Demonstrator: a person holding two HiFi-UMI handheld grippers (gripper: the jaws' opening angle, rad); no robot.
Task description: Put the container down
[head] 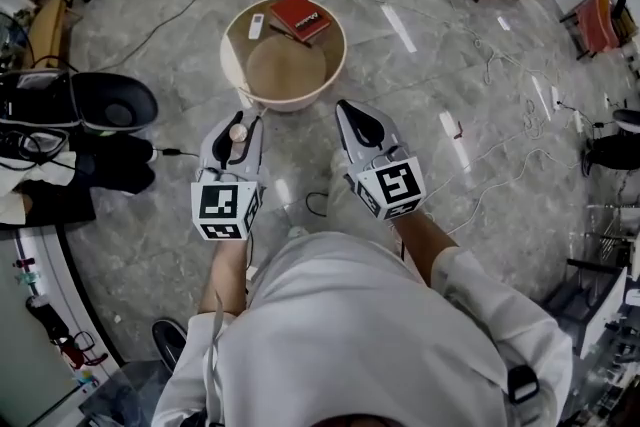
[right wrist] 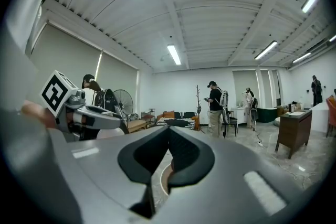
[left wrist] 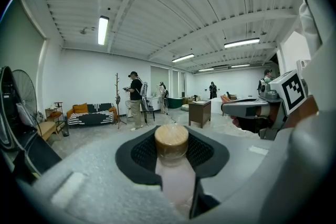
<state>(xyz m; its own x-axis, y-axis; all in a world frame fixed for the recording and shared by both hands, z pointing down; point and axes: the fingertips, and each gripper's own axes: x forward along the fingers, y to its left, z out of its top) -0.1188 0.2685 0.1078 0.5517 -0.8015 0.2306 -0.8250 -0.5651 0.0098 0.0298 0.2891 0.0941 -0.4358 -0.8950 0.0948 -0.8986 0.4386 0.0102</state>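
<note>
Head view: left gripper (head: 236, 121) pinches a pink bottle (head: 238, 132) with a wooden cap, held in the air short of the table's near edge. Right gripper (head: 357, 118) is beside it, jaws pressed together, empty. Beyond is a round table (head: 232, 65) with a red book (head: 301, 15) at its far edge.

The person wears a white long-sleeved shirt (head: 350, 335) with loose sleeves (head: 480, 293) that end short of the wrists. The left gripper (head: 236, 123) and the right gripper (head: 352, 111) are both smooth, pale grey moulded shells that taper to a rounded nose edged in black. Each carries a white marker cube at its rear, the left cube (head: 225, 208) and the right cube (head: 390, 190), printed with black square patterns. In the gripper views the jaw pads (left wrist: 139, 152) are black with a fine mesh-like texture, and small pale rectangular patches sit on the grey shells.
</note>
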